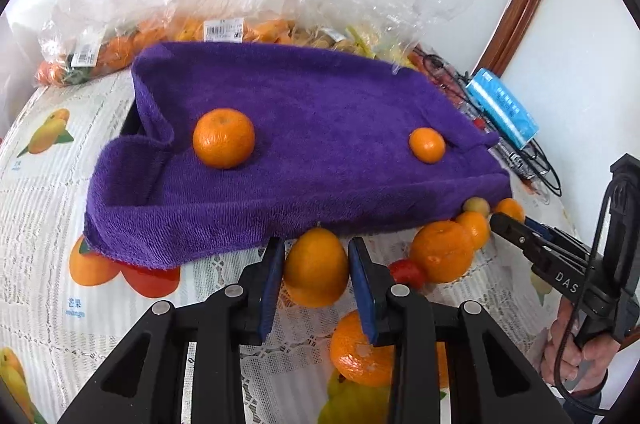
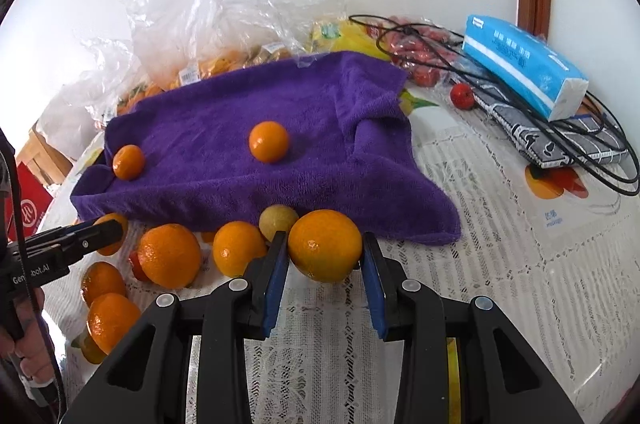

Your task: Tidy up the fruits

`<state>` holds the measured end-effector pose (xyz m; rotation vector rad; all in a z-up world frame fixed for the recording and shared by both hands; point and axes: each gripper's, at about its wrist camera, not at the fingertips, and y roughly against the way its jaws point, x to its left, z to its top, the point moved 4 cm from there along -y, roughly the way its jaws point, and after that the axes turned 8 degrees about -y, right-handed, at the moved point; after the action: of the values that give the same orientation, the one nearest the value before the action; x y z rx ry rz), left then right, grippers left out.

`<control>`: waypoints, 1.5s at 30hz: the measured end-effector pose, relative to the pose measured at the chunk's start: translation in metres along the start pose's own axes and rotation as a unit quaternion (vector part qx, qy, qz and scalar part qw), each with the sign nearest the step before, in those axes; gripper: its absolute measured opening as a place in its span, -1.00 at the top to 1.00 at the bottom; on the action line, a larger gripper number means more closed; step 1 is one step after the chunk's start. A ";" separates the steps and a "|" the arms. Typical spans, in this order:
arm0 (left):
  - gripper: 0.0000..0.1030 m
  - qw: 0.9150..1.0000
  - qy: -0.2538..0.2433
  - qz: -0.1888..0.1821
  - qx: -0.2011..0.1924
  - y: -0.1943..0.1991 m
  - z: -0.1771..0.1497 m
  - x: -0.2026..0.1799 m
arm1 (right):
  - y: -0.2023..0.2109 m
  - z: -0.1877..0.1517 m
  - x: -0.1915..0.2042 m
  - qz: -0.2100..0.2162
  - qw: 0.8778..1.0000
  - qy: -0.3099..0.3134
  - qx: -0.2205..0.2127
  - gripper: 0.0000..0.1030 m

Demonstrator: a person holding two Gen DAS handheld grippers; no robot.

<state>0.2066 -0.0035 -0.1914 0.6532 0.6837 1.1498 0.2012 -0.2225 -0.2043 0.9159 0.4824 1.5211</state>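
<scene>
An orange [image 1: 316,266] is pinched between the blue pads of the left tongs [image 1: 316,264] on the tabletop [image 1: 40,207], just in front of the purple towel [image 1: 304,127], and a second orange [image 2: 325,245] is bracketed by the right tongs [image 2: 325,256] — the left pad touches, the right looks just clear. The pick-up step seems in hand; next, a lift over the towel's raised front edge is called for, towards the two oranges already lying there. The fruits are near-round — no long axis can be told.

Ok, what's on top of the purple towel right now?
Two oranges sit on the towel: a bigger one mid-cloth, a smaller one near its edge. Whatever lies under the towel is covered.
</scene>
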 end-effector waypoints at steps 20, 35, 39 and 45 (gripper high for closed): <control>0.20 1.000 -0.001 0.003 0.023 -0.014 -0.004 -0.005 | -0.005 0.001 -0.002 0.005 1.000 -0.008 0.006 0.30; 0.41 1.000 -0.004 -0.006 -0.007 0.003 0.000 -0.006 | 0.002 0.002 -0.002 0.008 1.000 -0.003 -0.009 0.30; 0.41 1.000 -0.013 0.000 -0.017 0.011 -0.001 -0.009 | 0.007 0.003 -0.001 0.008 1.000 -0.002 -0.021 0.30; 0.41 1.000 0.002 -0.006 -0.020 0.026 -0.005 -0.007 | 0.019 -0.003 -0.002 -0.006 1.000 -0.002 -0.022 0.30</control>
<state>0.1856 -0.0025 -0.1733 0.6119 0.6648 1.1515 0.1872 -0.2271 -0.1924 0.8803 0.4494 1.5126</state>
